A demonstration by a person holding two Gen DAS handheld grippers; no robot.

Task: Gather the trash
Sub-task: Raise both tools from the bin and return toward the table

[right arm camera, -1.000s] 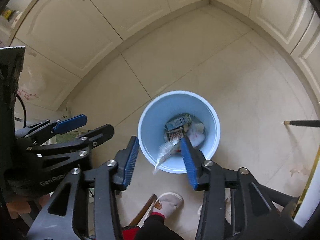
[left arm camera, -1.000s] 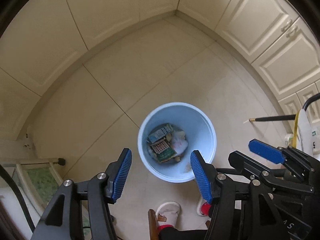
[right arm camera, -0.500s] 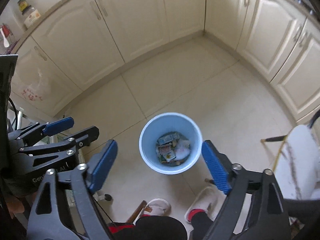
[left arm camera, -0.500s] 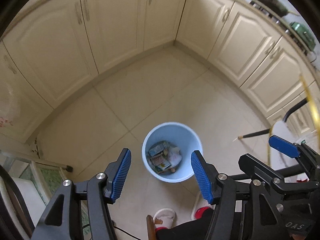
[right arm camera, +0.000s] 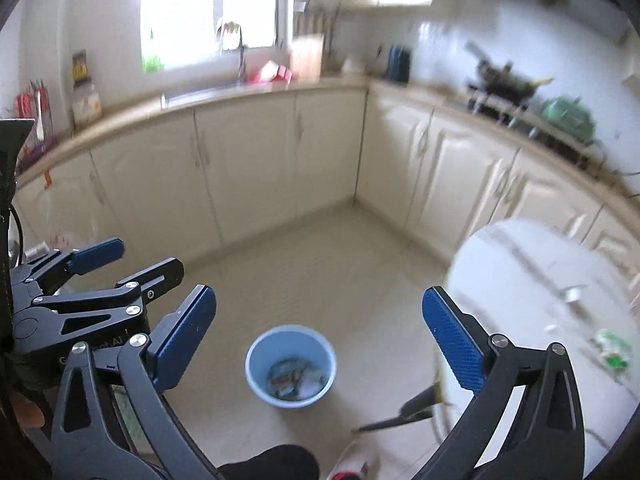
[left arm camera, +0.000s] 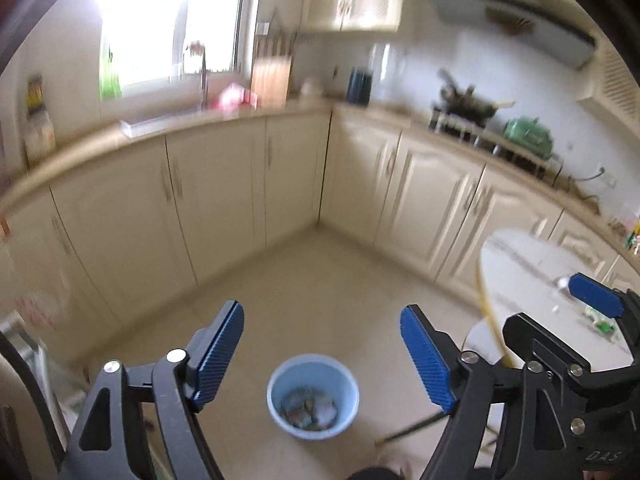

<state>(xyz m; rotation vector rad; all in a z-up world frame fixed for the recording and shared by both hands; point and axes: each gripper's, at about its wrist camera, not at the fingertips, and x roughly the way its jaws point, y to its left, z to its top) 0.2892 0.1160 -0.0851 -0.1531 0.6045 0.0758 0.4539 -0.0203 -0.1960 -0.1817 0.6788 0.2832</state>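
both my tools gape empty, jaws just widened: left tool (left arm camera: pixel 322 354), right tool (right arm camera: pixel 320 334), above the blue bin (right arm camera: pixel 291 364) of trash (right arm camera: pixel 295 378).

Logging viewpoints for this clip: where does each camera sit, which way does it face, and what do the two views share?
Left wrist: on the left gripper, angled down across the kitchen floor toward the corner cabinets; open blue pads, the right gripper at its right edge.
Right wrist: on the right gripper, facing much the same way; open, empty pads, the left gripper at left, a slippered foot below.
Shared: blue bin holding trash, white round table, window, stove.
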